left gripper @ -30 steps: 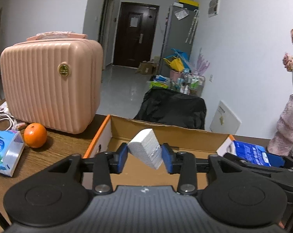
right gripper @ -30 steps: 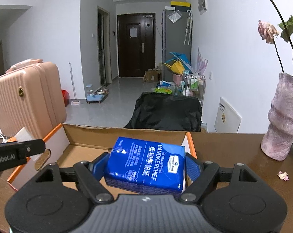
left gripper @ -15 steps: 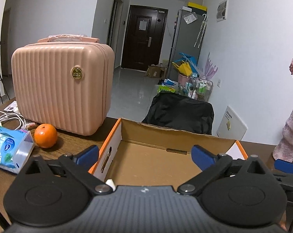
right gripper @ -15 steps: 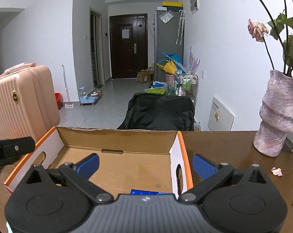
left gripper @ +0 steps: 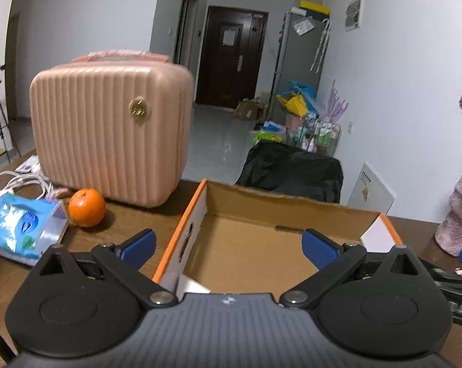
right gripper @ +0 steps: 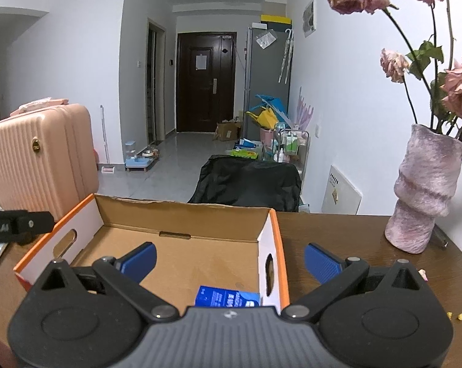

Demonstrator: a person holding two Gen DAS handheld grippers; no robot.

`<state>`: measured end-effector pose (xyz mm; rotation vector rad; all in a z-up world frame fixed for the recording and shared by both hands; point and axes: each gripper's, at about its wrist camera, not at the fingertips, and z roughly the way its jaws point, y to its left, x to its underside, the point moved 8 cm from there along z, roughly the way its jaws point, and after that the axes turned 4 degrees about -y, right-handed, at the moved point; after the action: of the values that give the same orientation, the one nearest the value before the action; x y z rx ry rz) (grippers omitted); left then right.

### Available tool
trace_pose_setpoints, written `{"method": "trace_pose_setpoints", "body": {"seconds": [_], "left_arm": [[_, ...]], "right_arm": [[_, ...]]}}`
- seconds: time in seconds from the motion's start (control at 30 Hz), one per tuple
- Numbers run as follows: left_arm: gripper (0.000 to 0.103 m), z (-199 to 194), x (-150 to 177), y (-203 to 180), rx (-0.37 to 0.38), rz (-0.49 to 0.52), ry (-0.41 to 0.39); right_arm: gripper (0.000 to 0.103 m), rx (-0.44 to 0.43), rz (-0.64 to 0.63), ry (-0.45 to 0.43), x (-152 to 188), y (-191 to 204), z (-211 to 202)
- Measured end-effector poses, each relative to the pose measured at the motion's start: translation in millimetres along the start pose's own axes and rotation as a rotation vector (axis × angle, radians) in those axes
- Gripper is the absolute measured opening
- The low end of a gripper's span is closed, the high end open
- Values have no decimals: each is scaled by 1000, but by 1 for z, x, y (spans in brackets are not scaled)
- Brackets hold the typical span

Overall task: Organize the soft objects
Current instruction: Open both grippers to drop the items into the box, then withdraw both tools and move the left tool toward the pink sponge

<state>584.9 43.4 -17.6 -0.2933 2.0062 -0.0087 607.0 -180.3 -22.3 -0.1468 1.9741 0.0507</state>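
Our left tongs [left gripper: 227,247] and right tongs [right gripper: 229,259] are spread wide, pinching nothing, above the cardboard box [right gripper: 181,214]. We see only the top of the blue tissue pack [right gripper: 227,298] and a white corner [left gripper: 195,286]; our tongs' bodies hide the rest.

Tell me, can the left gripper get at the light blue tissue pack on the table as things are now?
Probably yes. The left gripper is open and empty, and the light blue tissue pack lies uncovered on the table to its left, outside the cardboard box. Only the orange sits close beside it.

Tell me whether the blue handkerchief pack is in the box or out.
In. The blue handkerchief pack lies on the cardboard box floor, near its right wall.
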Motion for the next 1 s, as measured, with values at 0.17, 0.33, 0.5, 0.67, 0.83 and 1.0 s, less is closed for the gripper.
{"method": "trace_pose_setpoints", "body": {"seconds": [0.17, 0.33, 0.5, 0.67, 0.83, 1.0], "left_arm": [[103, -5, 7, 21, -14, -19, 23], [103, -18, 14, 33, -28, -6, 24], [103, -41, 22, 41, -27, 14, 8], [103, -68, 29, 43, -15, 47, -27], [103, -92, 38, 42, 0, 76, -45], [103, -114, 44, 43, 15, 91, -60]], "right_arm": [[103, 5, -17, -2, 9, -2, -13], [103, -2, -37, -16, 15, 2, -29], [103, -15, -49, -34, 23, 5, -51], [103, -33, -55, -53, 32, 10, -75], [103, -51, -46, -71, 40, 14, -100], [103, -58, -45, -80, 48, 18, -121]]}}
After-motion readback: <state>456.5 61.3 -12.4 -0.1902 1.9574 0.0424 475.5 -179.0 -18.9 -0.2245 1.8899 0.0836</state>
